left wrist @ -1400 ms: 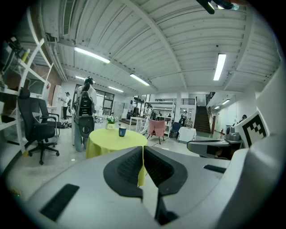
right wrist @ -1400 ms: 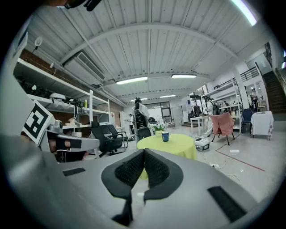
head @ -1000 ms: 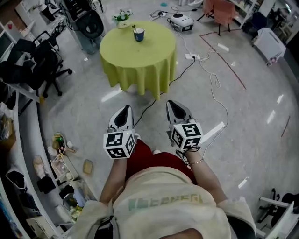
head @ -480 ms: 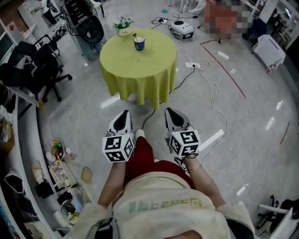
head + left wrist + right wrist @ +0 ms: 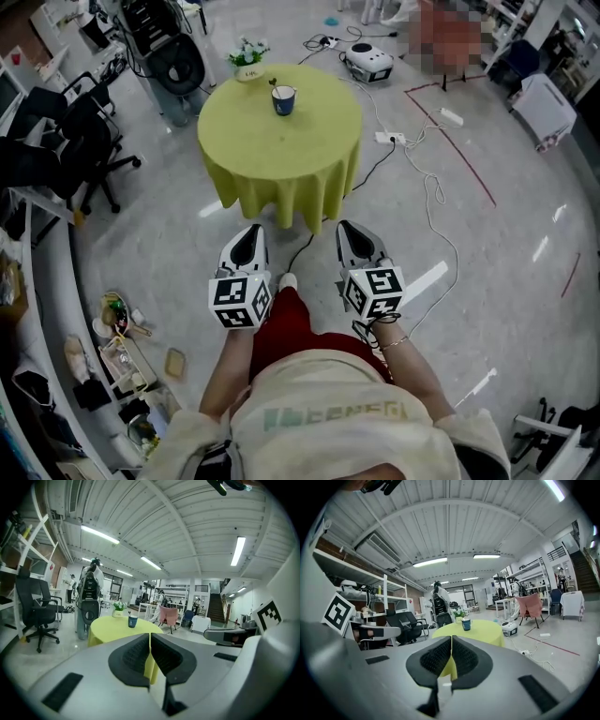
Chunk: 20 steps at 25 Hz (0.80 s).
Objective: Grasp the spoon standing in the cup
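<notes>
A slim spoon (image 5: 273, 83) stands in a dark blue, white-lined cup (image 5: 283, 99), its handle rising above the rim on the side toward a small white pot of flowers (image 5: 248, 58). The cup sits apart from the pot, on the far half of a round table (image 5: 281, 150) draped in a yellow-green cloth that falls in soft folds around the edge. The left gripper (image 5: 249, 234) and right gripper (image 5: 350, 232), pale grey with ribbed black pads, hover side by side well short of the table. Each has its jaws pressed together on nothing. Glossy grey floor (image 5: 169, 244) lies open between grippers and cloth. White cables (image 5: 433, 178) trail at the right, and black office chairs (image 5: 80, 127) crowd the left.
</notes>
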### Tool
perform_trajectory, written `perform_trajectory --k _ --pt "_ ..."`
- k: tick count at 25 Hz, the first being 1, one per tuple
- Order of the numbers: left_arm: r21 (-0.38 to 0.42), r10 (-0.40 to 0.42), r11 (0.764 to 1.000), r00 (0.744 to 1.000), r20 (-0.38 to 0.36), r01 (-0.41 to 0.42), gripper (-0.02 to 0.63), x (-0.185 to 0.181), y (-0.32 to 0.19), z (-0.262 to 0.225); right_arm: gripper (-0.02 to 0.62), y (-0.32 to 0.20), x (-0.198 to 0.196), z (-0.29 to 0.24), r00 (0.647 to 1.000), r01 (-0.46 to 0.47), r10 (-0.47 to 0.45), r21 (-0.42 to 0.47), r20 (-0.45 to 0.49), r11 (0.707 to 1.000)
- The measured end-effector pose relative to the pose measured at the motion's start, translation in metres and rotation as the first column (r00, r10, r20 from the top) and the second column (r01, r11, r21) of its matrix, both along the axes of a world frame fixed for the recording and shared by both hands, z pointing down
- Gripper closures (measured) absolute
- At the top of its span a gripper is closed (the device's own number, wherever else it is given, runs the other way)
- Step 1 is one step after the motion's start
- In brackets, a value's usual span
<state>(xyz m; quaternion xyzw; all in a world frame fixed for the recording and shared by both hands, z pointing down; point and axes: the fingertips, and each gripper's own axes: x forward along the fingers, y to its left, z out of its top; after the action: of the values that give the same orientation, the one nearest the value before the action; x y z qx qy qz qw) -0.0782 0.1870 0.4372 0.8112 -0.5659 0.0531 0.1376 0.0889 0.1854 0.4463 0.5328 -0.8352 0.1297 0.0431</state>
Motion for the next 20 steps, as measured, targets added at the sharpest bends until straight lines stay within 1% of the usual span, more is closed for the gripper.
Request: perform_trajectory --k 7,20 --pt "-0.032 0.006 0.999 1.000 -0.001 -0.006 0.575 -0.008 -0.058 0.009 0.558 -0.057 -0.007 0.009 1.000 -0.011 0.012 -0.034 0.007 0.999" --pt "-0.054 0.036 0.998 0.999 -0.008 -0.036 0.575 -0.033 -0.148 0.014 0.558 -0.152 -0.046 0.008 1.000 -0.013 0.013 -0.042 0.003 0.999"
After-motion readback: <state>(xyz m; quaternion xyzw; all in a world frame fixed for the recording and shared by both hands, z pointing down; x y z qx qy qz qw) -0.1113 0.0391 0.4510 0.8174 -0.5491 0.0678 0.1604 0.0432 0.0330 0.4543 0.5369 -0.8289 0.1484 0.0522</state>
